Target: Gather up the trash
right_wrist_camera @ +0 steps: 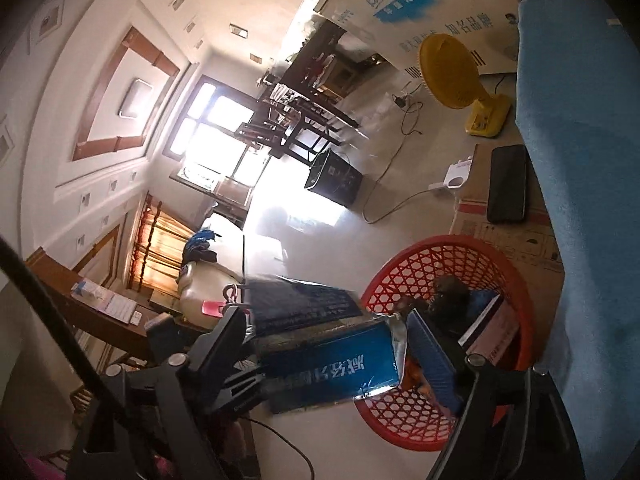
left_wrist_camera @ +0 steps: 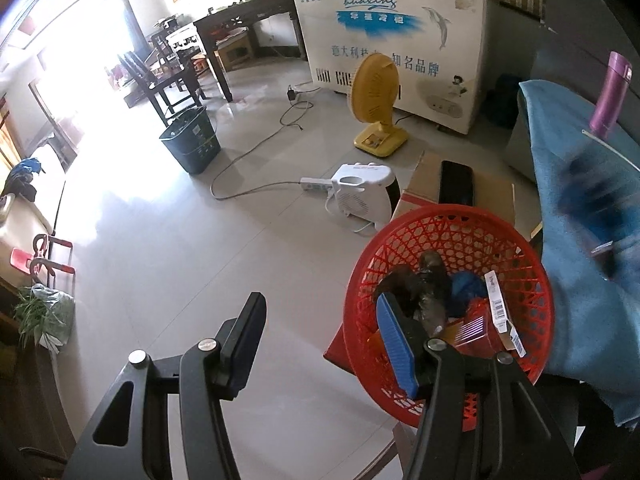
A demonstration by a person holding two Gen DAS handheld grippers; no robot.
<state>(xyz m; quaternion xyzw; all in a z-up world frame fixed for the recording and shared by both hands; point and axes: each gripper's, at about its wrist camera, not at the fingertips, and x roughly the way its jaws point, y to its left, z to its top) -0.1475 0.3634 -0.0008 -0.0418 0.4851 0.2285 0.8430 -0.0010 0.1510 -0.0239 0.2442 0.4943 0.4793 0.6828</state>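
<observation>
A red mesh basket (left_wrist_camera: 440, 216) stands on the floor with a dark peel, a blue wrapper and a barcoded box inside. My left gripper (left_wrist_camera: 320, 304) is open over bare floor, its right finger (left_wrist_camera: 396, 344) reaching over the basket's near rim, and nothing is between the jaws. In the right wrist view a blue foil packet (right_wrist_camera: 332, 364) with white lettering lies between the fingers of my right gripper (right_wrist_camera: 328, 320), just left of the red basket (right_wrist_camera: 440, 242). The packet's top is blurred and it sits loose between wide jaws.
A blue cloth (left_wrist_camera: 580, 140) drapes over furniture right of the basket, with a purple bottle (left_wrist_camera: 610, 96) behind. A cardboard box bears a black phone (left_wrist_camera: 456, 184). A white heater (left_wrist_camera: 360, 192), yellow fan (left_wrist_camera: 376, 92), dark bin (left_wrist_camera: 192, 140) and cables lie on the tiles.
</observation>
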